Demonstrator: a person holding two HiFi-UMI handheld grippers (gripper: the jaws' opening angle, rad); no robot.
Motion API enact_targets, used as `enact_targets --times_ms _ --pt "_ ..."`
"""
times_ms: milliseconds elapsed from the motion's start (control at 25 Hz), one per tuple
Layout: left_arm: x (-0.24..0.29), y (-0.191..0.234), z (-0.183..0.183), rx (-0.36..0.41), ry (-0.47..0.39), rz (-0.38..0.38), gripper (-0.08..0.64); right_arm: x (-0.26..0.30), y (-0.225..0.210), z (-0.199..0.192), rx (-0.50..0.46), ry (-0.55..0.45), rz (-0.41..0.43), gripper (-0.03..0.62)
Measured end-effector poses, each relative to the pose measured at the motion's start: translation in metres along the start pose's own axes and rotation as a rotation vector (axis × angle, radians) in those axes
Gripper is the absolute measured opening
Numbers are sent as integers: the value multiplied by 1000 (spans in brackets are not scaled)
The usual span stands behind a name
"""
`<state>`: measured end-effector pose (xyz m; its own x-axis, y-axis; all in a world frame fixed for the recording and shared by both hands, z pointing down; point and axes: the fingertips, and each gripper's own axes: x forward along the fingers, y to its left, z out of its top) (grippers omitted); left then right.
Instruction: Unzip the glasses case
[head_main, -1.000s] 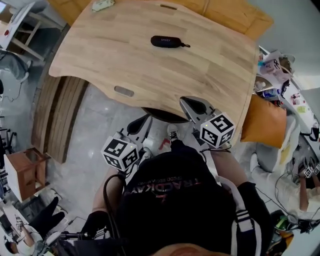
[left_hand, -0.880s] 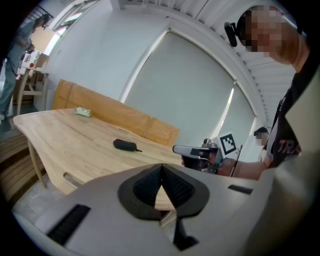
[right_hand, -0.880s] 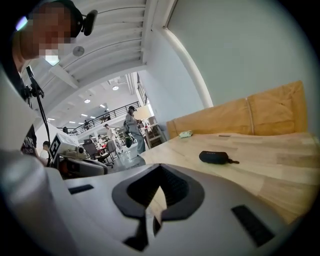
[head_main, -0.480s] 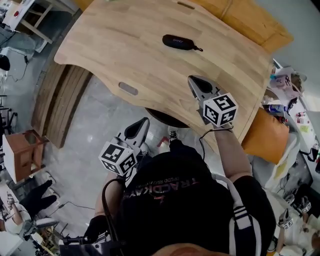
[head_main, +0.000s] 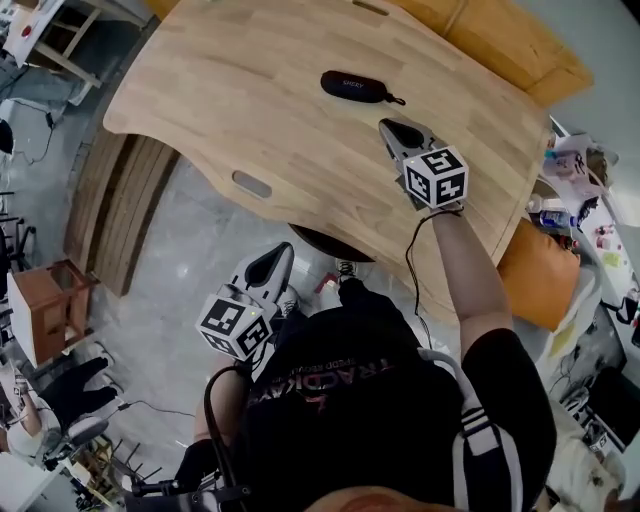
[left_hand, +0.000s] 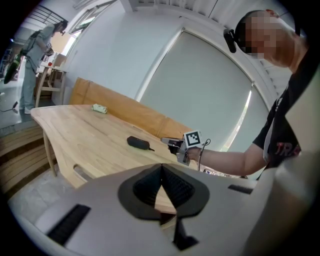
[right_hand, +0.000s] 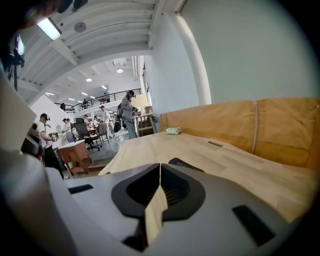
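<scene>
Right gripper (head_main: 392, 128) and left gripper (head_main: 283, 250) both pressed together, empty; right hovering near glasses case (head_main: 355, 86).
Case is probably light and sliding easily; right-end zip pull (head_main: 399, 100) is offering the hold.

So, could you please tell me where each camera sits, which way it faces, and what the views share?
Head view: on the person's head, facing steeply down at the table, glasses case, left gripper and right gripper; torso and right forearm show.
Left gripper view: on the left gripper, low beside the table, facing across it; its shut jaws, the person's right forearm and torso show.
Right gripper view: on the right gripper over the table, facing along it; its shut jaws show.
Shared: all three show the glasses case.
</scene>
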<state>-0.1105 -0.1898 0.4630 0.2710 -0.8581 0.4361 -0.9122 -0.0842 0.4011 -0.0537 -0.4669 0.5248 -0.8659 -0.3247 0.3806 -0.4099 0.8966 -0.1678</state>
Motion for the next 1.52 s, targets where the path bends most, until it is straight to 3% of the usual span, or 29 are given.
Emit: enact_targets --times_ms 200,360,440,840,1040,1520 --pt "2 7 -4 -25 15 27 13 27 -22 1 -41 21 19 21" --pt "2 11 -6 -37 23 45 12 49 -35 0 -73 53 33 97" --pt "2 11 -8 -42 27 53 12 62 -41 -6 -110 91 43 164" --pt "-3 15 -18 -77 56 114 12 120 -74 -33 -360 362 134 324" --pt "-15 21 -24 -105 62 156 12 146 -78 -45 -473 497 183 347" --pt "-37 27 -51 -181 99 240 12 184 -83 -72 -484 686 262 373"
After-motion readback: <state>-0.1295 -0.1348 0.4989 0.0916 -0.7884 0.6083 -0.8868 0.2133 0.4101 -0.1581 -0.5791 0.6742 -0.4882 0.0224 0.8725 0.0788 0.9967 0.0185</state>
